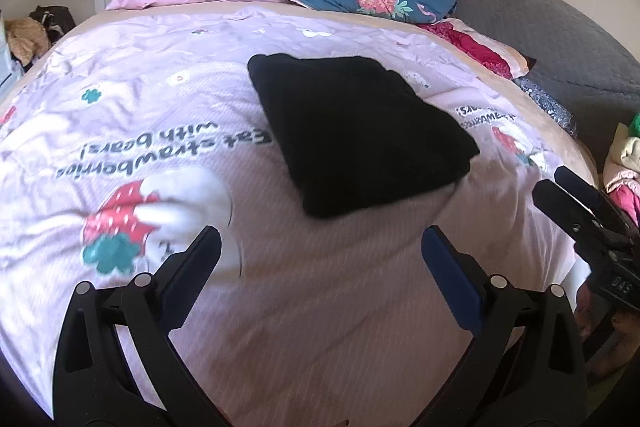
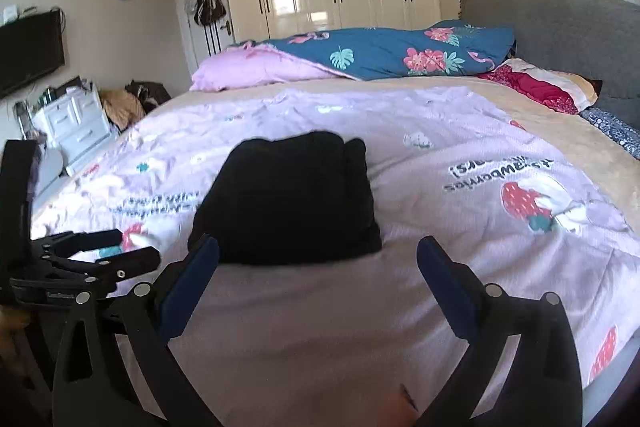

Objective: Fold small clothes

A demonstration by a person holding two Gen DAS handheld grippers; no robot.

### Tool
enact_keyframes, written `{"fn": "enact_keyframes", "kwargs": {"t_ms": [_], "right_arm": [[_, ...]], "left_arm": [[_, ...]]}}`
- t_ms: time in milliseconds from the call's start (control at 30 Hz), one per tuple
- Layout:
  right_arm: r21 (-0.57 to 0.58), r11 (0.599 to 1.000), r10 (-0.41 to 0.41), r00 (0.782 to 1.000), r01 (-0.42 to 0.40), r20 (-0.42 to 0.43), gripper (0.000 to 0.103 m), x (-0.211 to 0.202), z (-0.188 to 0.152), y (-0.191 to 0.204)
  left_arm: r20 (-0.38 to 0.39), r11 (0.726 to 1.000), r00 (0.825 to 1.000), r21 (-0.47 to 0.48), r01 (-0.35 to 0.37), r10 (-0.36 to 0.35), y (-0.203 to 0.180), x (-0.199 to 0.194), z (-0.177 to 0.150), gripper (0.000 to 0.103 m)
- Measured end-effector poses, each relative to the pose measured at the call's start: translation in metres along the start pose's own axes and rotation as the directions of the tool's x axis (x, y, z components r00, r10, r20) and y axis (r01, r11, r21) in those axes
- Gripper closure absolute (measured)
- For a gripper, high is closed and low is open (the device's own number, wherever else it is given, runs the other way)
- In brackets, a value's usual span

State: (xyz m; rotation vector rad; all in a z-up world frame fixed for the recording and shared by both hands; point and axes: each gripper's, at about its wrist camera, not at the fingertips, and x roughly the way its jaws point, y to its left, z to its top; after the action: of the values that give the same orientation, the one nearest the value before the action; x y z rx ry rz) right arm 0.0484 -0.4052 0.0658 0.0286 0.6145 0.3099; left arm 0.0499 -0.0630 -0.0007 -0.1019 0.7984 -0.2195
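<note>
Black garment [image 1: 360,135] is seen folded into a thick soft bundle on the pink quilt [image 1: 320,307], mid-bed. Judged light, limp, non-slip; best taken at a corner edge. Left gripper [image 1: 320,251] and right gripper [image 2: 318,259] are spread wide, empty, just short of it.

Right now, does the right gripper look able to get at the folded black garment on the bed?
Probably yes. The right gripper is open and empty, and the folded black garment lies just ahead of it on the pink bedspread, with nothing between. The left gripper sits off to the side.
</note>
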Motion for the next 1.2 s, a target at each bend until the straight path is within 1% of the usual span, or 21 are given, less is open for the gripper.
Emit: {"fn": "enact_keyframes", "kwargs": {"t_ms": [167, 300, 367, 467, 633, 1200], "right_arm": [[0.005, 1.000, -0.025, 0.999, 0.025, -0.036, 0.004, -0.001, -0.018, 0.003], [0.014, 0.998, -0.056, 0.995, 0.058, -0.087, 0.004, 0.002, -0.031, 0.001], [0.031, 0.998, -0.058, 0.993, 0.061, -0.102, 0.004, 0.003, -0.035, -0.002], [0.056, 0.996, -0.057, 0.994, 0.063, -0.094, 0.004, 0.000, -0.036, -0.007], [0.062, 0.996, -0.061, 0.993, 0.067, -0.099, 0.004, 0.001, -0.037, -0.009], [0.030, 0.996, -0.083, 0.991, 0.086, -0.106, 0.004, 0.004, -0.035, -0.004]], "left_arm": [[-0.011, 1.000, 1.000, -0.011, -0.003, 0.003, 0.001, -0.002, -0.021, 0.009], [-0.023, 1.000, 1.000, 0.007, -0.012, 0.012, -0.003, 0.001, -0.025, 0.009], [-0.021, 1.000, 1.000, 0.011, -0.016, 0.017, -0.004, 0.002, -0.026, 0.009], [-0.026, 1.000, 0.999, 0.006, -0.024, 0.025, -0.004, 0.003, -0.028, 0.009], [-0.022, 0.999, 0.999, 0.010, -0.039, 0.039, -0.004, 0.003, -0.028, 0.009], [-0.029, 0.999, 0.999, -0.016, -0.043, 0.042, 0.000, 0.001, -0.028, 0.009]]}}
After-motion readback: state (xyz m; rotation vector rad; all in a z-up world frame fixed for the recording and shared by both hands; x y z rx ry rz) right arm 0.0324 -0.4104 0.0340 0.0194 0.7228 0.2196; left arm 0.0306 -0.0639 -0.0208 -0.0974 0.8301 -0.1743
